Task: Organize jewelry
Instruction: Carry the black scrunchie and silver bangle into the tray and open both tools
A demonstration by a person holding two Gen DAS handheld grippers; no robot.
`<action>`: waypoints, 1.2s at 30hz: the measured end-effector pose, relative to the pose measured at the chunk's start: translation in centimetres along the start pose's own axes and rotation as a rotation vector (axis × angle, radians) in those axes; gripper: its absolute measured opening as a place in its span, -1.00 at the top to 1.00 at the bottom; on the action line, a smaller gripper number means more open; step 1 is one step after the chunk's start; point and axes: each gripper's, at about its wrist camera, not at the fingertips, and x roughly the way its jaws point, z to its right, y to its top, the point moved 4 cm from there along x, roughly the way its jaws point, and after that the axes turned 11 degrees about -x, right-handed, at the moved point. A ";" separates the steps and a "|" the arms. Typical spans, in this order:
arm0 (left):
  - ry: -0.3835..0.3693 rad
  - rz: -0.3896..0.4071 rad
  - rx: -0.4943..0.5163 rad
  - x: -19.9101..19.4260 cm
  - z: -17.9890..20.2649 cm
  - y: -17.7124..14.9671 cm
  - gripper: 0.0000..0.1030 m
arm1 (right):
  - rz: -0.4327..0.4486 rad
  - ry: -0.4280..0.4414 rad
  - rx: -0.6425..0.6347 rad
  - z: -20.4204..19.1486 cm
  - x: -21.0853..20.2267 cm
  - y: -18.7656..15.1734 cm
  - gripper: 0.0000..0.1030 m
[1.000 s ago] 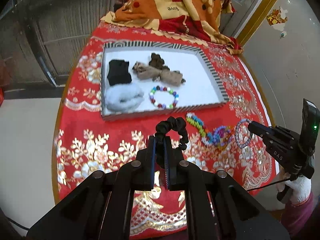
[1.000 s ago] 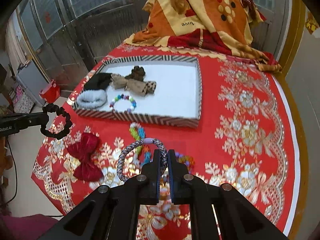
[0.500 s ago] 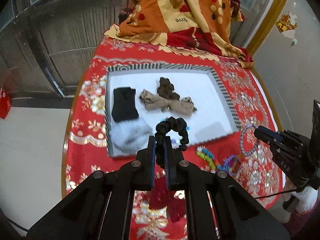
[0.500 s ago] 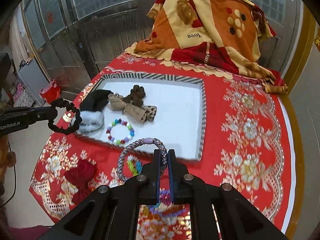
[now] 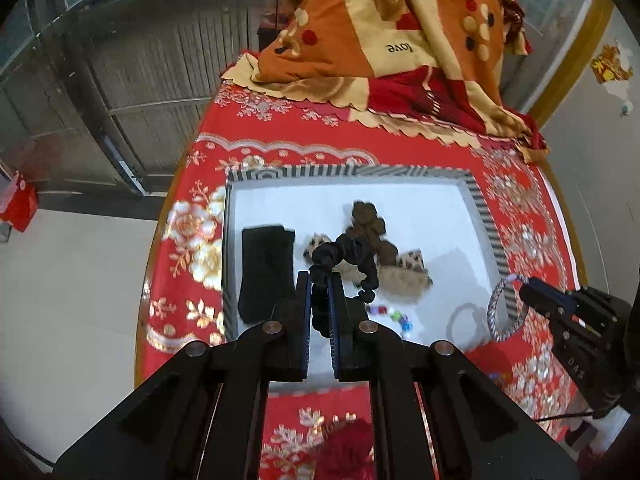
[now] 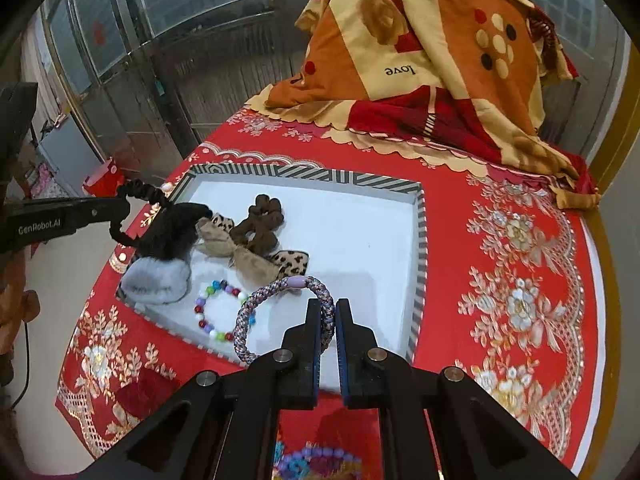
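Striped tray [image 6: 419, 240] is holding scrunchies and a beaded bracelet [image 6: 218, 312]; left gripper [image 5: 319, 280] jaws are clamping a black scrunchie [image 5: 344, 252], right gripper [image 6: 327, 308] jaws a braided band [image 6: 280, 312]; only the right view is showing a grey scrunchie [image 6: 156, 282]

Both wrist cameras look steeply down along their own jaws, close above the worktop [image 5: 192, 184]. They share the striped tray [image 5: 486, 216] and the folded blanket [image 6: 420, 60] behind it. Each also catches the other gripper at its frame edge.
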 end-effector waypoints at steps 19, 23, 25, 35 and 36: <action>0.021 -0.140 -0.198 10.3 -2.6 4.9 0.88 | -0.111 0.111 0.023 0.6 8.0 -0.3 0.87; 0.051 -0.147 -0.215 11.7 -3.1 5.5 0.87 | -0.128 0.126 0.017 0.0 8.9 -0.6 0.88; 0.071 -0.147 -0.224 12.3 -3.4 5.8 0.87 | -0.133 0.129 0.013 -0.2 9.2 -0.7 0.87; 0.121 -0.120 -0.246 13.2 -4.4 6.1 0.86 | -0.154 0.140 0.022 -0.6 9.8 -1.2 0.87; 0.119 -0.118 -0.253 13.1 -4.6 6.1 0.83 | -0.153 0.138 0.023 -0.5 9.9 -1.1 0.84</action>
